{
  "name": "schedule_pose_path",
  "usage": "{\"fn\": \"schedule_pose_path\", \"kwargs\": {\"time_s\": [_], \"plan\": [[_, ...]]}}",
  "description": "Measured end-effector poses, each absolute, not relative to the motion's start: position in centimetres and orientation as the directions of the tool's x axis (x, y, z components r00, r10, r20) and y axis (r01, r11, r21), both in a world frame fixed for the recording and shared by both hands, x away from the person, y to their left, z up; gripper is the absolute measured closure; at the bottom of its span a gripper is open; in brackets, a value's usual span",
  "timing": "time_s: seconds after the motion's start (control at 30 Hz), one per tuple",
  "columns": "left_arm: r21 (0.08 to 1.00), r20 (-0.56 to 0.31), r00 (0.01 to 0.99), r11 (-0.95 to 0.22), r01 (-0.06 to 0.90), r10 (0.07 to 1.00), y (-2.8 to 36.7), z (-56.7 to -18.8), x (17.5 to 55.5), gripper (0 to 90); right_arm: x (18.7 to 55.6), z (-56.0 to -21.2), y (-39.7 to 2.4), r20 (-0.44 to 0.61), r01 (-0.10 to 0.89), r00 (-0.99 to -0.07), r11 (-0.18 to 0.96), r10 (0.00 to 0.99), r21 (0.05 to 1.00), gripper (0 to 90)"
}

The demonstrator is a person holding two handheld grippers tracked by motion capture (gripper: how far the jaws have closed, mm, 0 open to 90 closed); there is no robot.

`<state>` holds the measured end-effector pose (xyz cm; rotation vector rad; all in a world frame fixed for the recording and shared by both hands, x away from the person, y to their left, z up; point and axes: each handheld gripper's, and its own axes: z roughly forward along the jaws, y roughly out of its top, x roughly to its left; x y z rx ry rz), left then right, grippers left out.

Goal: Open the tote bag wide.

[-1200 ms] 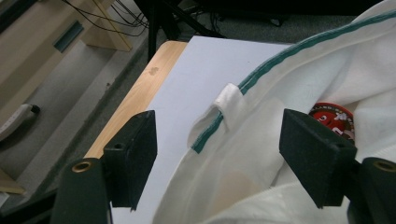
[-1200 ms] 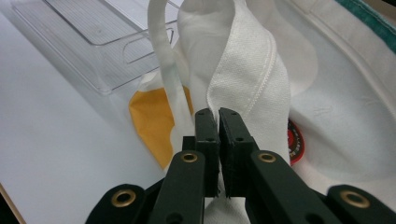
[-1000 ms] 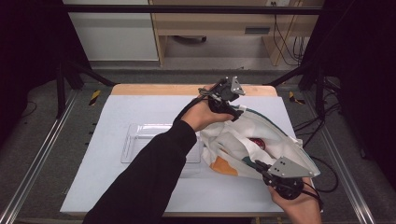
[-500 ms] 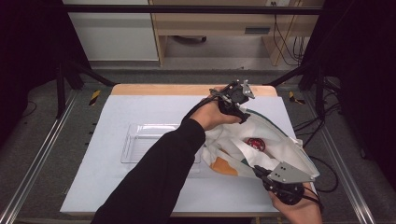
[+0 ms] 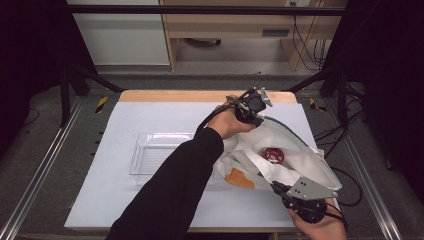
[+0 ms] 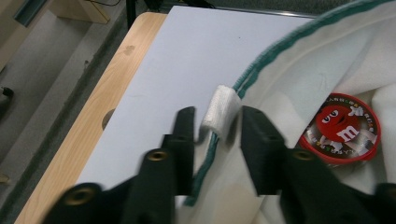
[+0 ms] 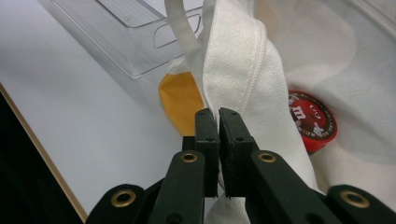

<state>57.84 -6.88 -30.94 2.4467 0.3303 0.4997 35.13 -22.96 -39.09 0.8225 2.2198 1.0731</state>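
A white cloth bag (image 5: 295, 155) with a green-edged rim lies at the table's right, its mouth held apart. Inside lies a round red M&M's tin (image 5: 273, 154) (image 6: 345, 128) (image 7: 313, 122). My left gripper (image 5: 256, 119) (image 6: 217, 126) is at the bag's far rim. Its jaws have just been closing around a white tab (image 6: 222, 112) on the green edge, and a thin gap still shows beside the tab. My right gripper (image 5: 275, 186) (image 7: 218, 116) is shut on the bag's near rim (image 7: 243, 60), with the cloth pinched between its jaws.
A clear plastic tray (image 5: 150, 155) (image 7: 116, 42) sits left of the bag on the white mat (image 5: 125, 125), partly under the person's dark sleeve (image 5: 175, 185). An orange patch (image 5: 240, 178) (image 7: 180, 100) shows at the bag's near left. The wooden table edge (image 6: 93, 121) runs close behind the left gripper.
The left gripper has shifted slightly right along the bag's far rim, and the bag's mouth has spread, showing the red tin more plainly. The right gripper keeps its hold.
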Motion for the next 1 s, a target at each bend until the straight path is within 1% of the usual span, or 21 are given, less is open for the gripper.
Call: {"fn": "schedule_pose_path", "kwargs": {"time_s": [0.03, 0.1, 0.27, 0.37, 0.43, 0.53, 0.63, 0.8, 0.87, 0.97, 1.0], "plan": [[0.614, 0.267, 0.899, -0.78, 0.118, 0.346, -6.9, -30.9, 57.7, 76.3, 35.0, -39.2, -23.0, -0.197, 0.291, -0.673, 0.501, 0.713, 0.815, 87.4], [0.617, 0.274, 0.896, -0.779, 0.115, 0.349, -7.1, -30.7, 57.6, 79.1, 34.9, -39.4, -23.0, -0.194, 0.298, -0.677, 0.506, 0.71, 0.809, 87.6], [0.661, 0.273, 0.878, -0.739, 0.127, 0.394, -6.9, -30.2, 57.5, 79.9, 34.2, -40.2, -23.1, -0.162, 0.33, -0.7, 0.516, 0.696, 0.791, 87.4], [0.664, 0.268, 0.88, -0.737, 0.126, 0.392, -6.8, -30.3, 57.3, 79.9, 34.2, -40.5, -23.0, -0.155, 0.335, -0.701, 0.512, 0.697, 0.791, 85.7], [0.665, 0.27, 0.88, -0.736, 0.124, 0.392, -6.8, -30.4, 57.2, 80.0, 34.3, -40.4, -22.9, -0.142, 0.34, -0.69, 0.49, 0.71, 0.803, 79.1], [0.662, 0.271, 0.88, -0.739, 0.124, 0.39, -6.8, -30.5, 57.1, 80.0, 34.6, -40.2, -22.8, -0.131, 0.325, -0.672, 0.449, 0.728, 0.832, 61.0], [0.66, 0.271, 0.879, -0.74, 0.127, 0.393, -6.9, -30.4, 57.0, 80.1, 34.9, -40.0, -22.4, -0.122, 0.317, -0.656, 0.418, 0.745, 0.851, 46.3], [0.66, 0.273, 0.877, -0.74, 0.128, 0.395, -7.2, -30.5, 56.9, 80.1, 36.1, -40.0, -20.7, -0.1, 0.325, -0.658, 0.401, 0.747, 0.857, 33.2], [0.662, 0.272, 0.878, -0.739, 0.126, 0.393, -7.2, -30.5, 56.9, 80.2, 36.9, -40.2, -19.9, -0.115, 0.334, -0.638, 0.408, 0.762, 0.849, 27.4], [0.662, 0.27, 0.88, -0.739, 0.125, 0.391, -7.1, -30.4, 56.9, 80.2, 38.1, -40.5, -18.9, -0.131, 0.353, -0.633, 0.435, 0.763, 0.829, 27.5], [0.66, 0.272, 0.88, -0.741, 0.125, 0.39, -7.1, -30.4, 56.9, 80.2, 38.4, -40.5, -18.6, -0.136, 0.363, -0.628, 0.443, 0.766, 0.82, 31.8]]}}
